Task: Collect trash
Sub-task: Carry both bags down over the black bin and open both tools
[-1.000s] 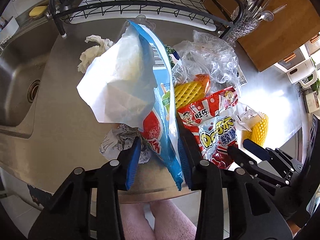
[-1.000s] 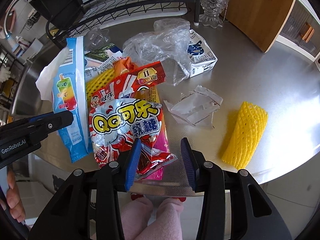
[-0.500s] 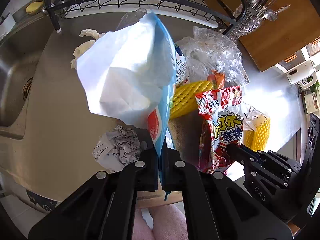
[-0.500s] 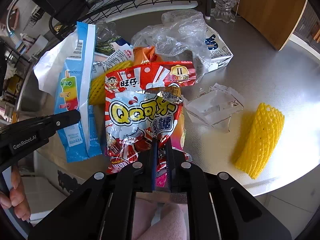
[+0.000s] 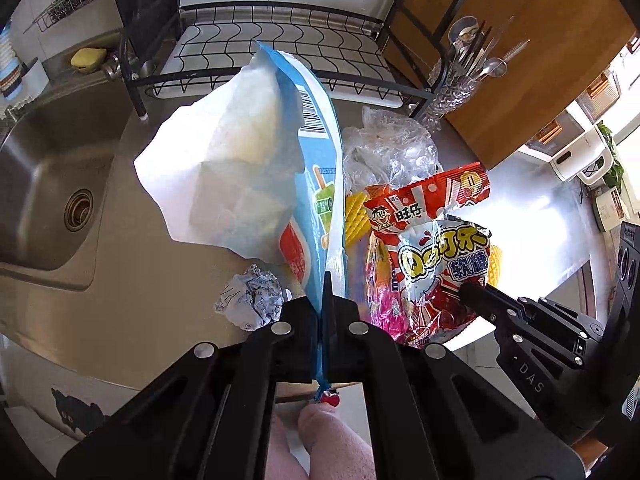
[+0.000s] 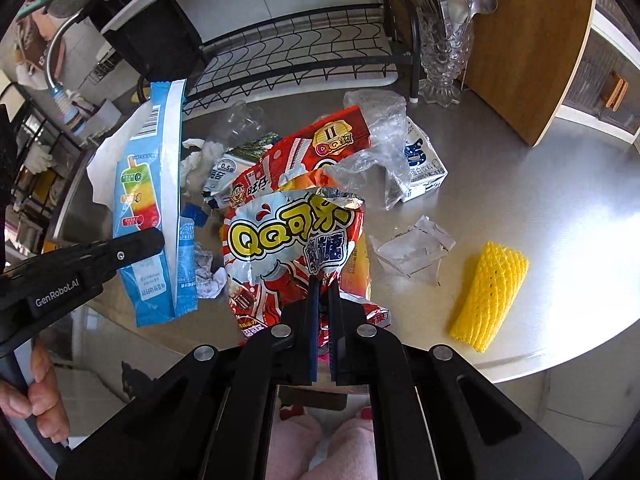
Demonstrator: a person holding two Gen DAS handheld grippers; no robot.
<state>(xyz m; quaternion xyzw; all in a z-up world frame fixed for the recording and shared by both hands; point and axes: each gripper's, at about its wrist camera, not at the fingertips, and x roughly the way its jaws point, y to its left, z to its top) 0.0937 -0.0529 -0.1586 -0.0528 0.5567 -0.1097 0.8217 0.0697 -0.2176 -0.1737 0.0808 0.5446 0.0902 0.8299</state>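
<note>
**Both grippers clamped on wrappers above the steel counter**

Nearest, left gripper [image 5: 325, 300] closed tight on the lower end of a blue ice-pop wrapper [image 5: 318, 168], held upright and clear of the counter, with a white paper sheet [image 5: 216, 184] spread against its left side. Right gripper [image 6: 324, 304] likewise pinched shut on the bottom of a red and white candy bag [image 6: 292, 240], standing up between the pads together with other red and pink wrappers.

Just beyond the left gripper, on the stainless counter [image 6: 540, 184]: a crumpled ball of printed paper [image 5: 250, 300]. Right of the candy bag, near the counter's front edge: a yellow foam fruit net [image 6: 490, 296], lying flat and well apart from the rest. Between net and bag: a flattened piece of clear plastic [image 6: 412, 248].

Farther back, a heap of trash: a small milk carton [image 6: 422, 168] on its side, crumpled clear plastic bag [image 6: 376, 120] draped over it, a second yellow foam net [image 5: 356, 216] glimpsed behind the wrappers, a wad of white tissue [image 6: 196, 164] at the left.

Far left: a steel sink [image 5: 52, 184] with drain. At the back: a black wire dish rack [image 5: 280, 44], and at its right end a glass cutlery holder [image 6: 442, 52] with spoons and forks.
</note>
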